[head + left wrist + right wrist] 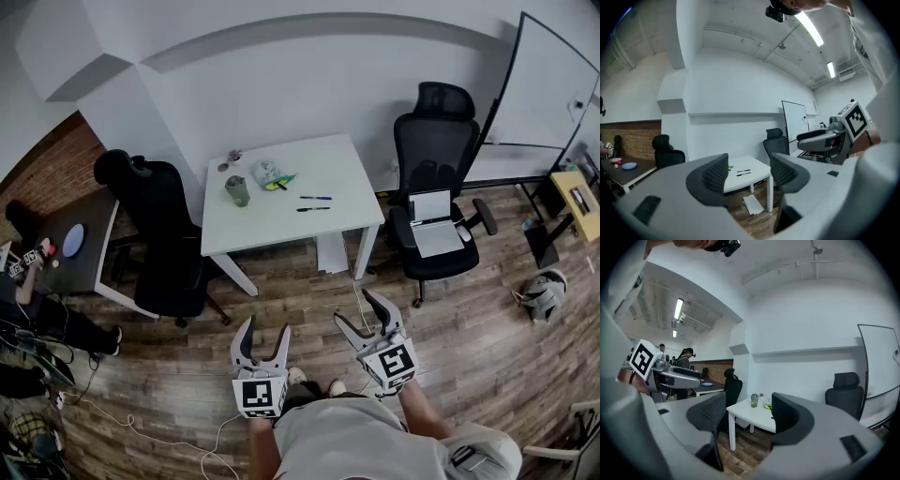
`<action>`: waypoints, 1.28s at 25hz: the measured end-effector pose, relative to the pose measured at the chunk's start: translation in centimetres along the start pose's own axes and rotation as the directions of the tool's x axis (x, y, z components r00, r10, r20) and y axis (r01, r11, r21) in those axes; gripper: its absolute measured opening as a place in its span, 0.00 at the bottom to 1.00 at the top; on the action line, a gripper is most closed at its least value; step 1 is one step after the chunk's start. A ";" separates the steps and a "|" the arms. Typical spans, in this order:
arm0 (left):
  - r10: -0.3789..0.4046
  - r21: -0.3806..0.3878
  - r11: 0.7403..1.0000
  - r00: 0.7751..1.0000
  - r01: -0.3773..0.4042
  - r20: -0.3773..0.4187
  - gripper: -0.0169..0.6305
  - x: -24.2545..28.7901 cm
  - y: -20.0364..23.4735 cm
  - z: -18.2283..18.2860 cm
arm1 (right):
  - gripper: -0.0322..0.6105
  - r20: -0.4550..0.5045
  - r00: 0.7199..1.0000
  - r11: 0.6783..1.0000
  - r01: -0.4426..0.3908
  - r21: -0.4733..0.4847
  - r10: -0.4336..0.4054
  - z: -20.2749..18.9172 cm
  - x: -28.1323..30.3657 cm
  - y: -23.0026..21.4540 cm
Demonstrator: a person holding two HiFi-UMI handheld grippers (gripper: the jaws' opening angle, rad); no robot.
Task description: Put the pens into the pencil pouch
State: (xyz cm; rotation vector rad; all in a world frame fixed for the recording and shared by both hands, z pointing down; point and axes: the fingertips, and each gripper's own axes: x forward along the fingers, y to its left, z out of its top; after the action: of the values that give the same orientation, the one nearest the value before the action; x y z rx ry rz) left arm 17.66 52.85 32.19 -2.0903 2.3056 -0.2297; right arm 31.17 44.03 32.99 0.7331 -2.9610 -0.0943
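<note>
Two pens (315,198) lie side by side on the white surface (333,164), with the pencil pouch (270,173) just past them beside a green cup (237,190). All of it sits well ahead of the fingers (710,177). The left gripper (266,330) and right gripper (356,309) hover level, fingers spread wide, nothing between them. Likely trouble: those thin pens lie flat, so a shallow pinch could skid or roll one off the edge.

All three views face the far white table (328,173).
</note>
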 end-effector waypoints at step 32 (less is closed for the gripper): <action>-0.070 -0.021 0.997 0.997 0.071 0.036 0.44 16.2 11.8 -1.4 | 0.53 -0.053 0.996 0.998 0.066 -0.021 -0.067 -1.0 17.7 -5.6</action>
State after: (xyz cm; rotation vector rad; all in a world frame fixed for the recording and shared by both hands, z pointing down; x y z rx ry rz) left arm 4.15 37.97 33.43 -2.1701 2.2271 -0.1681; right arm 18.28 30.75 34.79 0.8184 -2.8816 -0.1058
